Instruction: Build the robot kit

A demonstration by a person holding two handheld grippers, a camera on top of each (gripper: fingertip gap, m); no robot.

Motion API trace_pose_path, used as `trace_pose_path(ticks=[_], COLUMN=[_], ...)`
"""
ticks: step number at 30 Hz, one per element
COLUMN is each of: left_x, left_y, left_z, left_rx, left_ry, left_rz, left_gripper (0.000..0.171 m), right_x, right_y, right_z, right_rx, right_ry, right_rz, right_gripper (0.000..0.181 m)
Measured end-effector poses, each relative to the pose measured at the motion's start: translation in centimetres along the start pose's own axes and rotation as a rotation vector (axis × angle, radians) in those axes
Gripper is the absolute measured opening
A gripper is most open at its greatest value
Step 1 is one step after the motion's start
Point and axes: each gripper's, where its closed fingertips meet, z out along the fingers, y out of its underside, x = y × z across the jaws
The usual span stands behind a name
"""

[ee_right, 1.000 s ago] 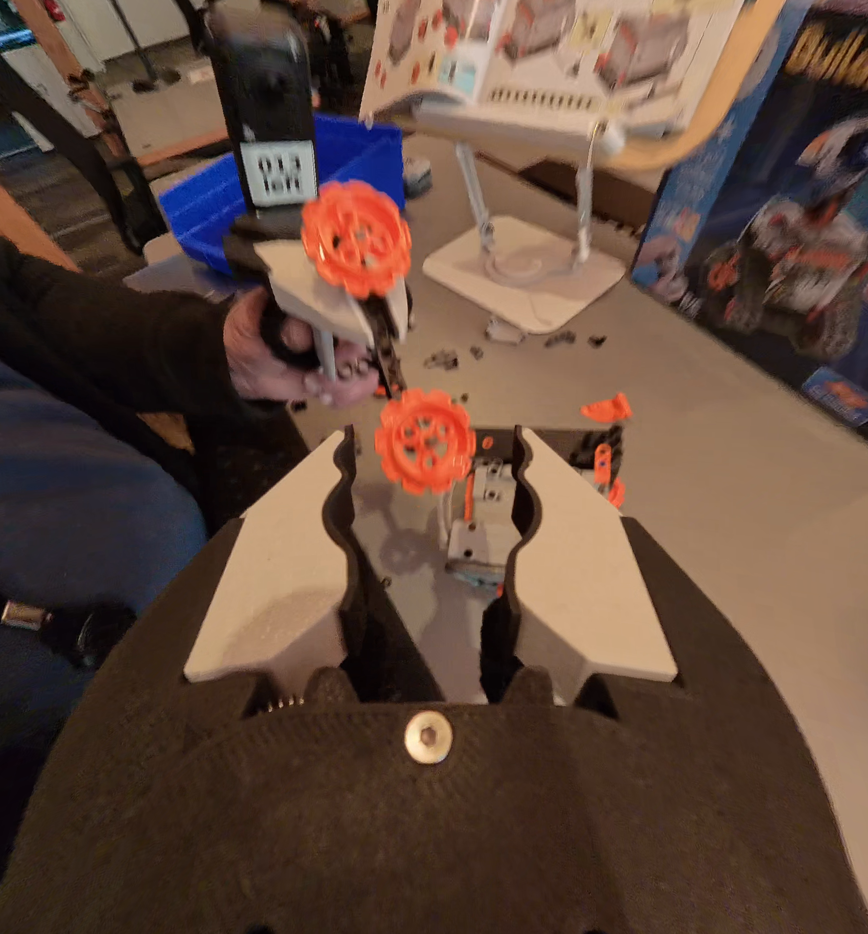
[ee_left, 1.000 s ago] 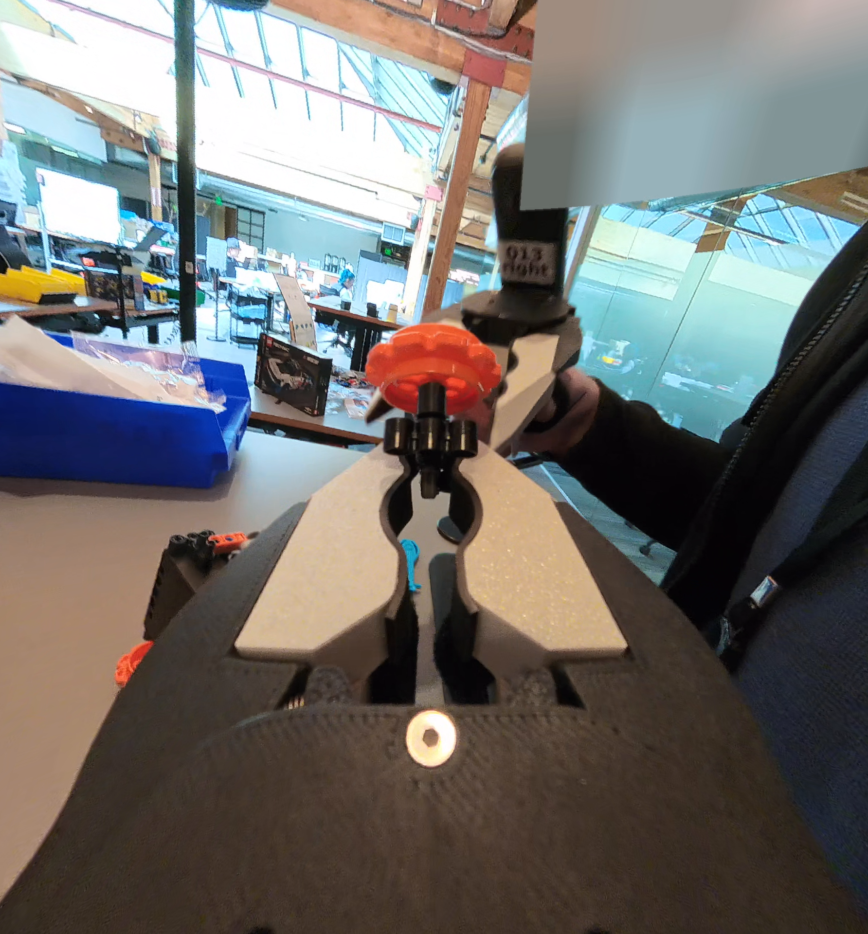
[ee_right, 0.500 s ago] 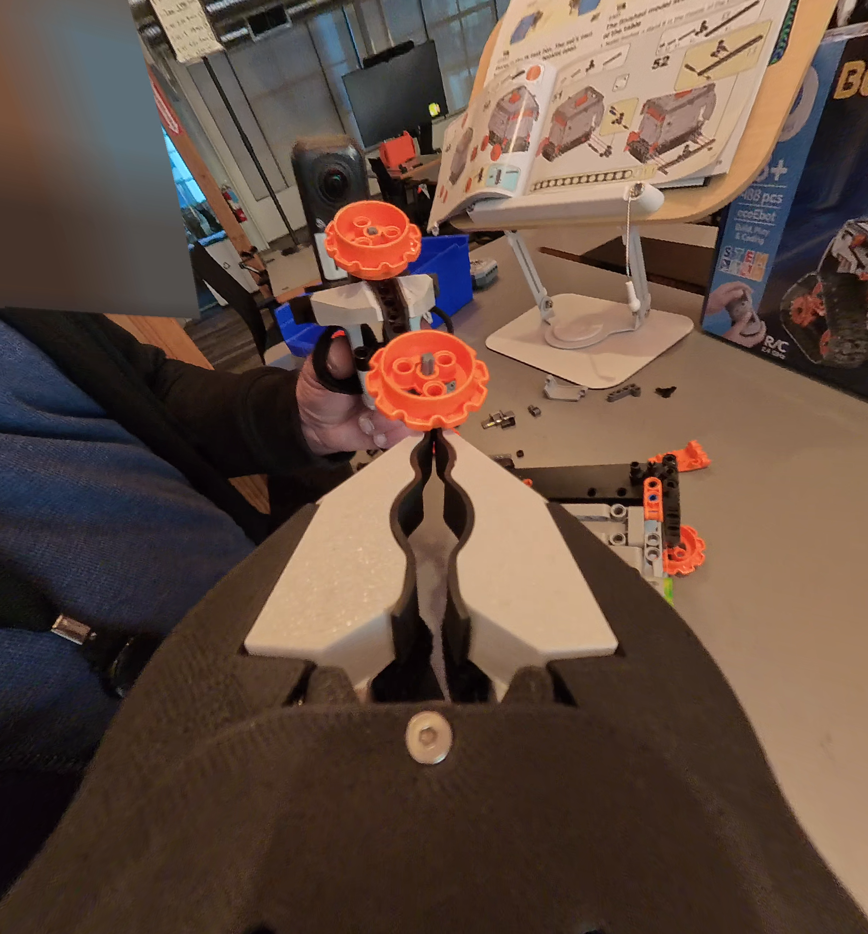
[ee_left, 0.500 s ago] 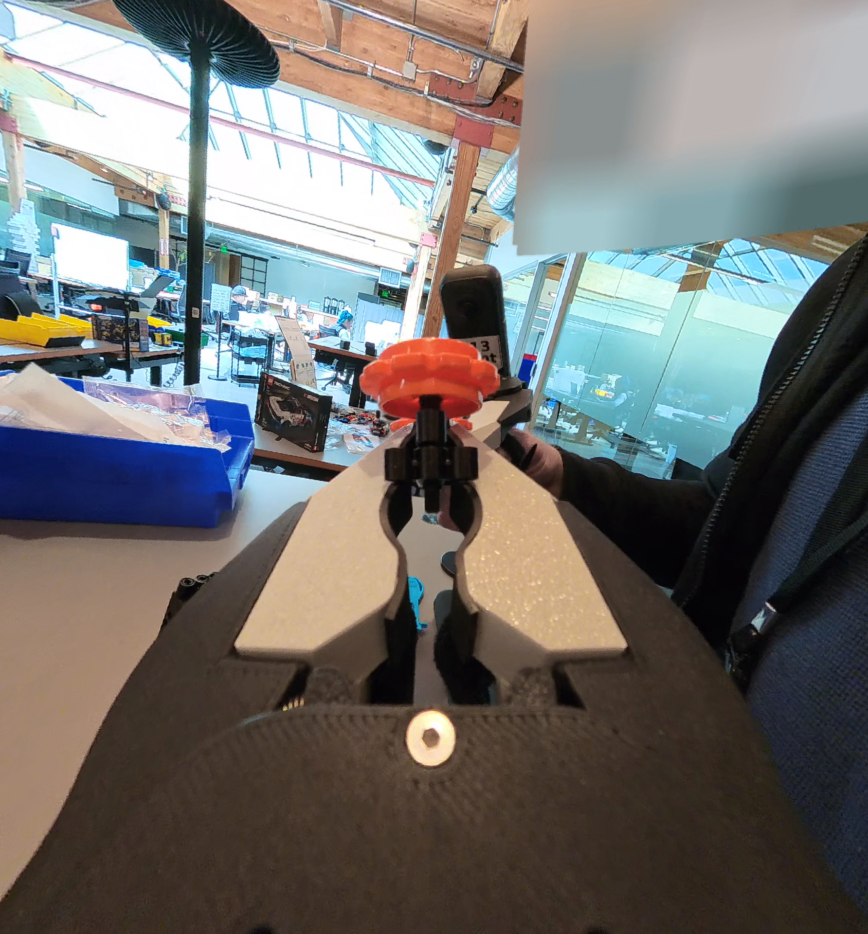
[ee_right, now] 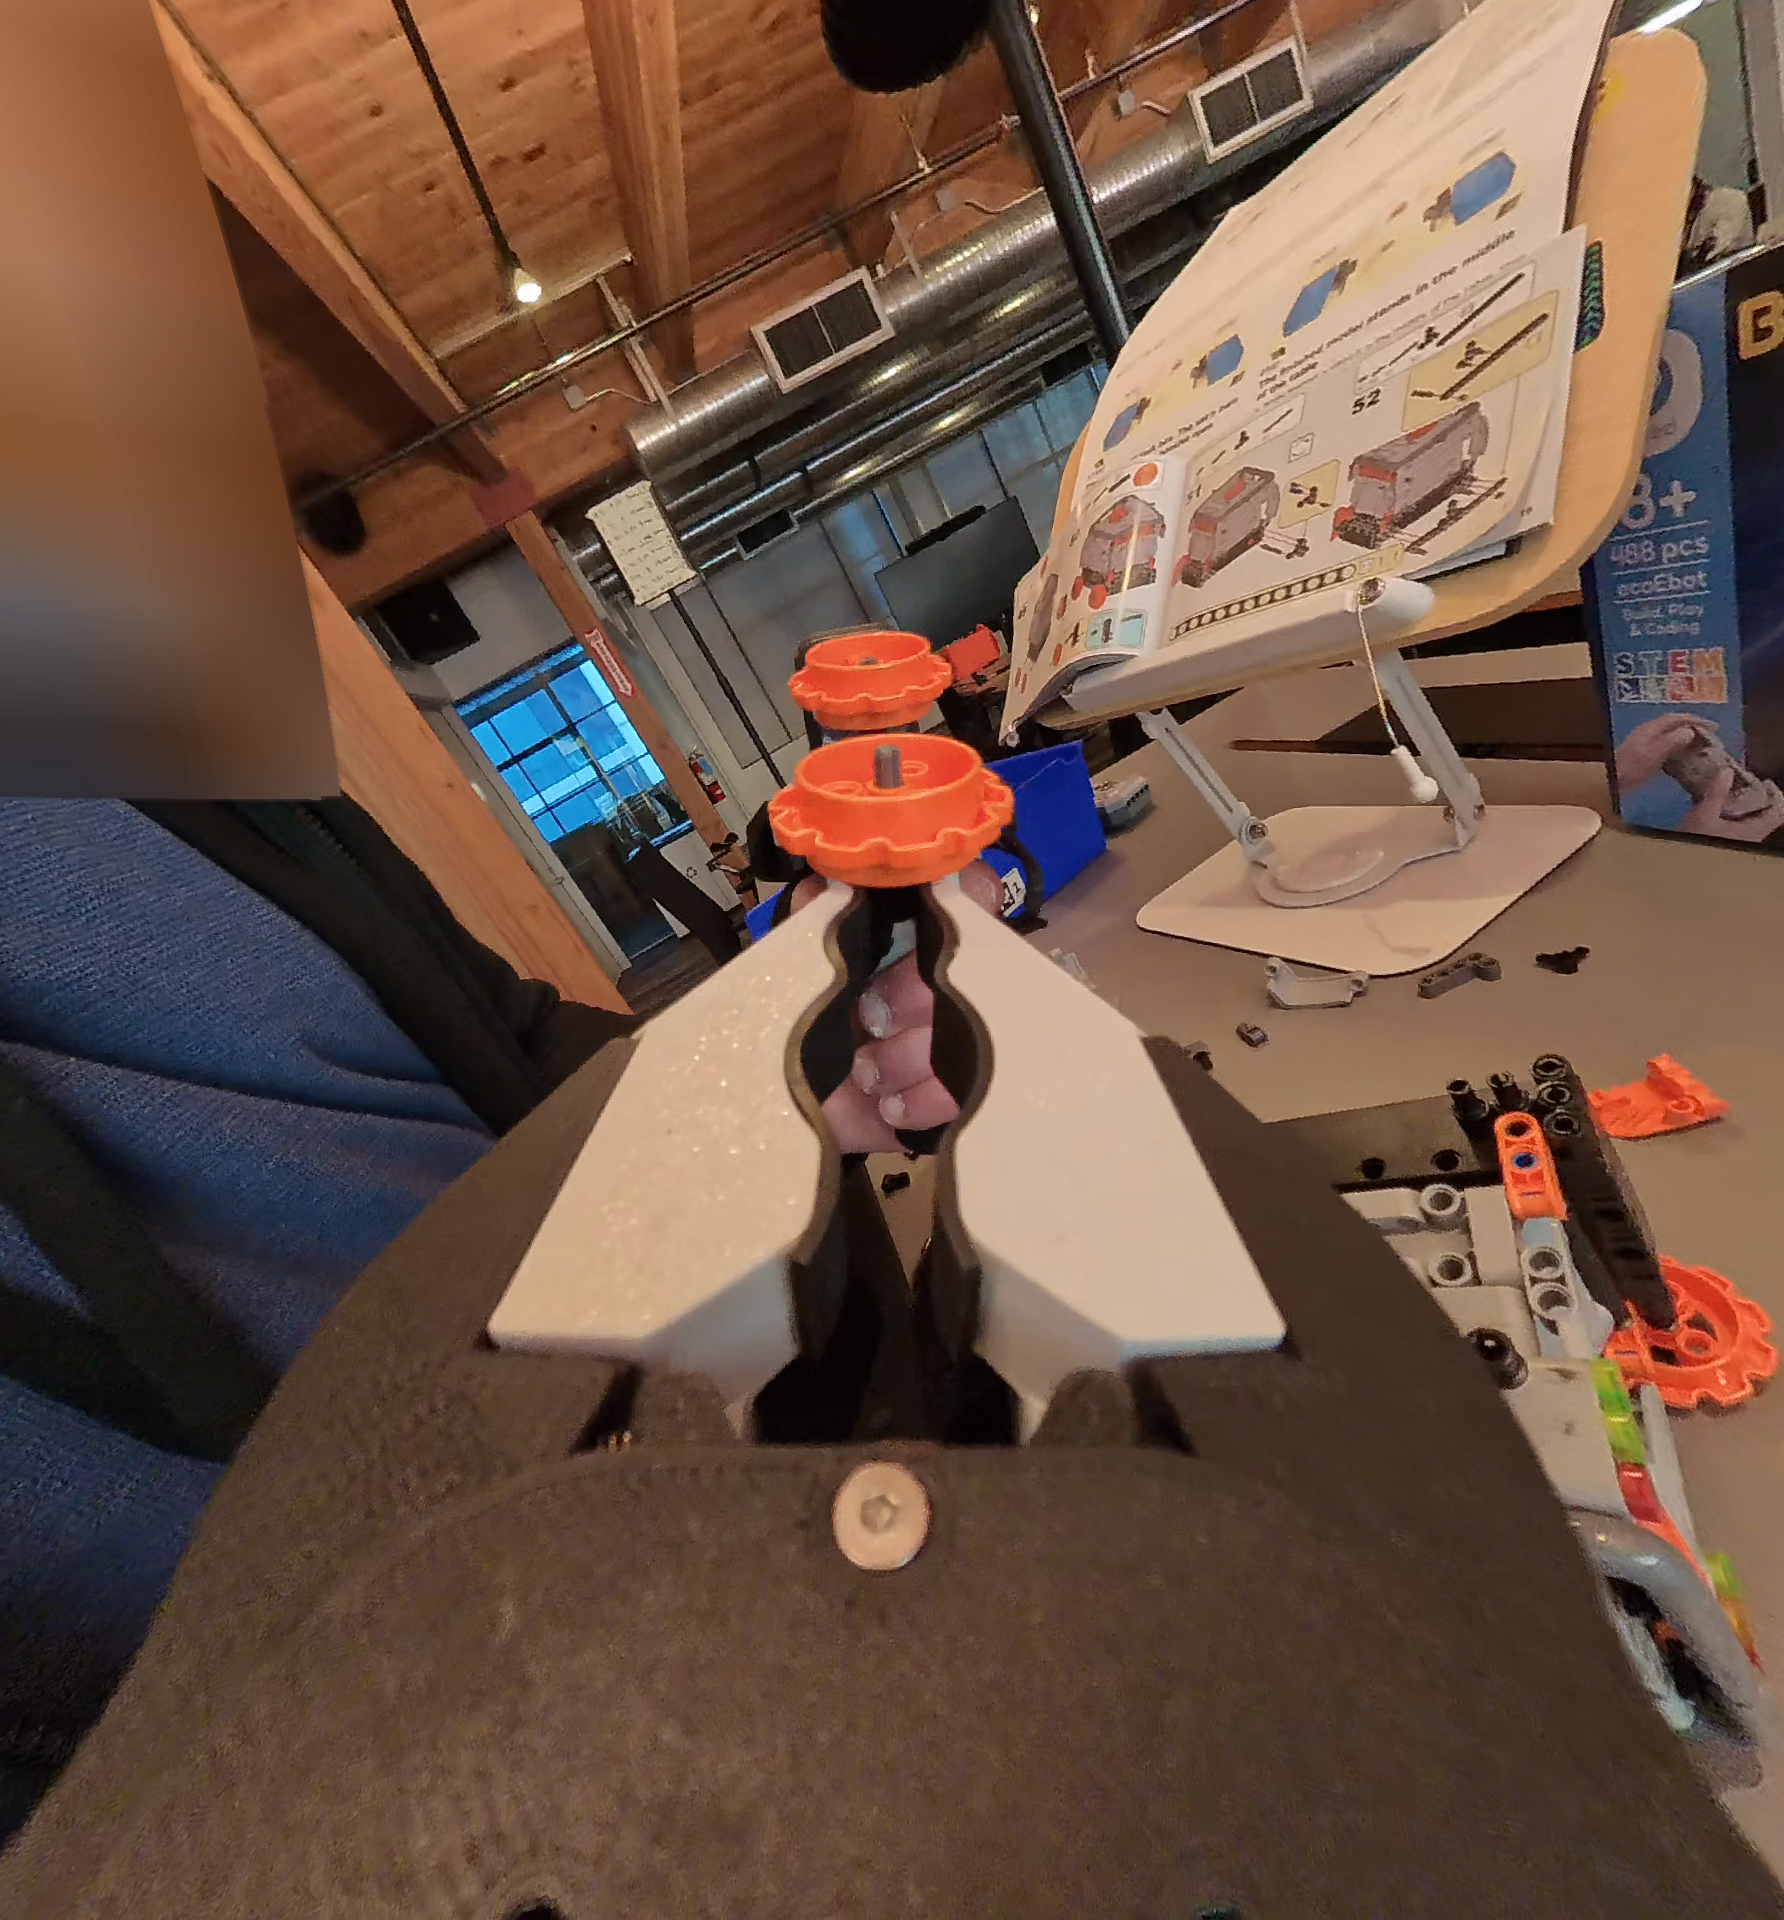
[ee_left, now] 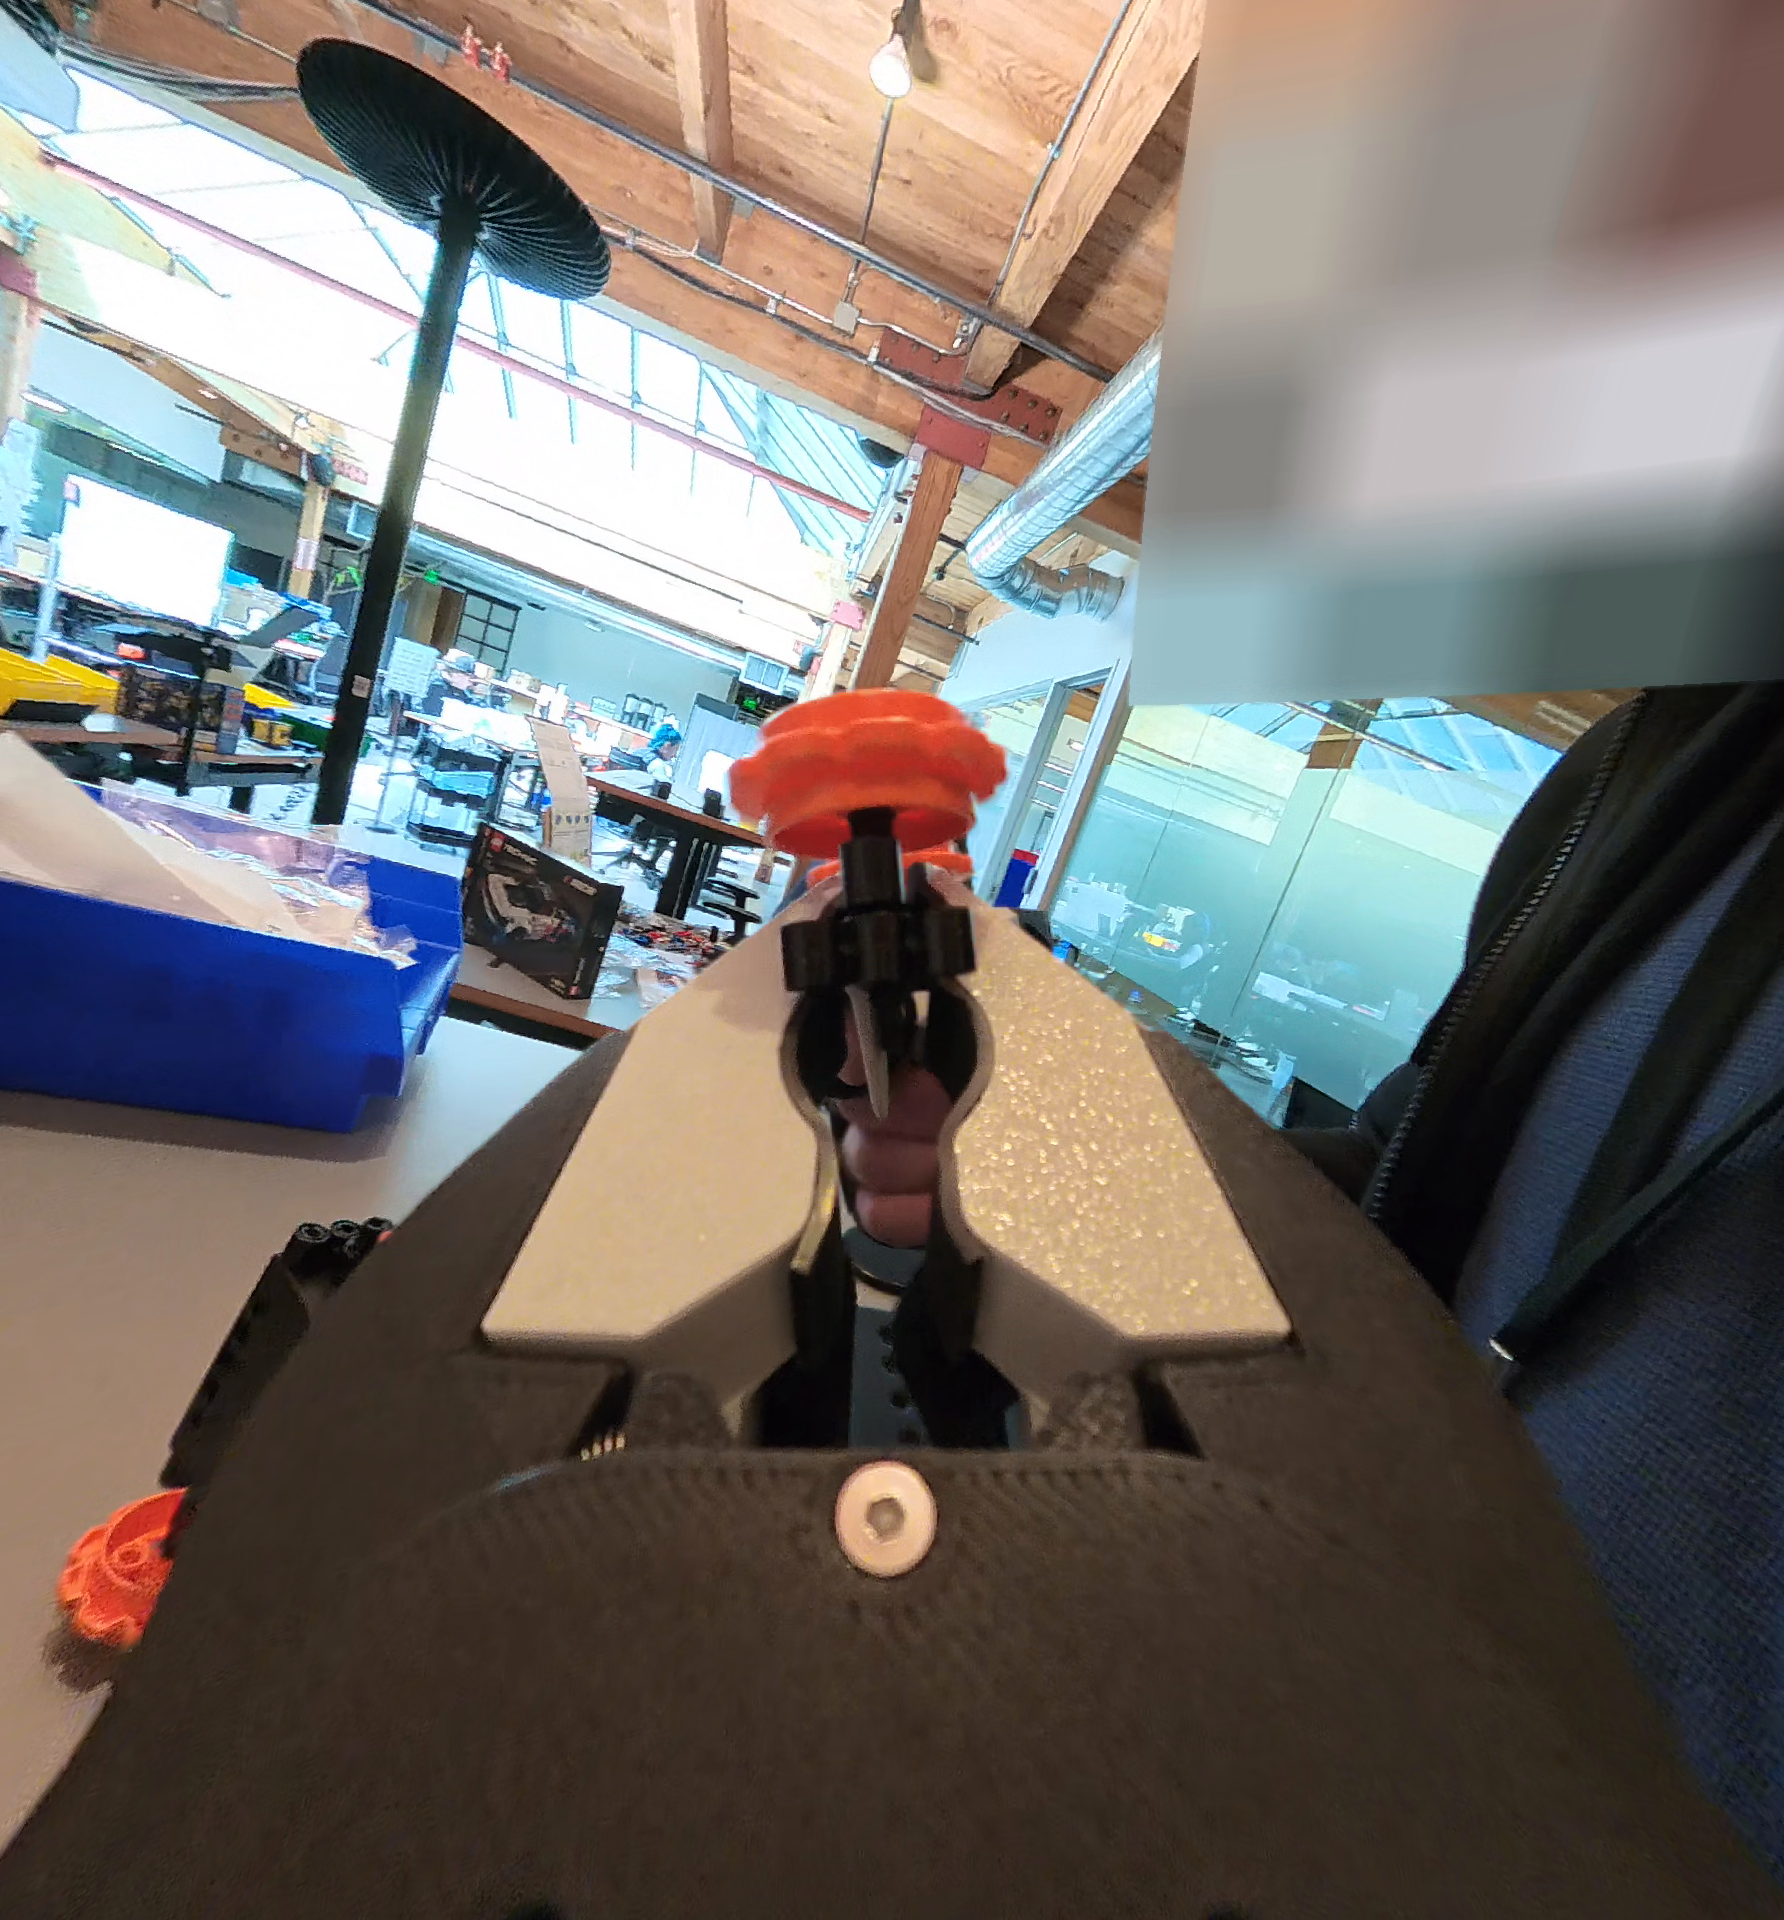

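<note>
My left gripper [ee_left: 875,961] is shut on a black pin piece [ee_left: 875,951] that carries an orange toothed wheel [ee_left: 867,769] on a short black axle, held upright in the air. My right gripper [ee_right: 888,906] is shut on the dark stem under a second orange toothed wheel [ee_right: 890,821], which has a grey axle end sticking up from its hub. The two grippers face each other closely. The left gripper's wheel shows just behind in the right wrist view [ee_right: 862,681]. The right gripper's wheel peeks out behind the black piece in the left wrist view [ee_left: 935,857].
A grey table [ee_right: 1490,987] holds a partly built grey, black and orange model [ee_right: 1553,1299], loose small parts, a booklet on a stand [ee_right: 1335,468] and a printed box [ee_right: 1750,520]. A blue bin [ee_left: 171,997] stands at the left. A person's blue-clad torso is close by.
The right gripper's fingers, open a second ago around the orange wheel, have closed on its stem and lifted it. Both grippers have tilted upward, and the two wheels now line up.
</note>
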Motion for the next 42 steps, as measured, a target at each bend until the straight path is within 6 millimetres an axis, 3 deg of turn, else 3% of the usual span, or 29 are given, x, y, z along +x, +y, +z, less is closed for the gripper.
trace_pose_path(ticks=[6, 14, 25, 33, 35, 42], left_x=[-0.3, -1.4, -3.2, -4.1, -4.2, -4.6], left_y=[0.4, 1.0, -0.8, 1.3, 2.1, 4.2], left_z=[0.1, -0.9, -3.5, -3.7, -3.9, -4.6], left_rx=[-0.017, -0.089, -0.15, -0.239, -0.266, -0.316], left_ry=[0.004, -0.054, -0.096, -0.101, -0.108, -0.163], left_rz=[-0.008, -0.022, -0.02, -0.094, -0.094, -0.079], left_gripper=[0.008, 0.027, 0.031, 0.022, 0.01, 0.009], right_x=[0.1, 0.9, 3.5, 5.6, 5.9, 7.6], right_y=[-0.7, -2.0, -2.9, -1.9, -1.7, -0.4], right_z=[-0.2, -0.4, -1.1, -0.2, -0.3, -0.1], right_rx=[-0.008, -0.032, -0.2, -0.448, -0.502, -0.647], right_ry=[-0.025, -0.087, -0.148, -0.246, -0.277, -0.364], right_rz=[-0.05, -0.023, -0.038, -0.046, -0.05, -0.051], right_gripper=[0.005, 0.004, 0.005, 0.005, 0.005, 0.005])
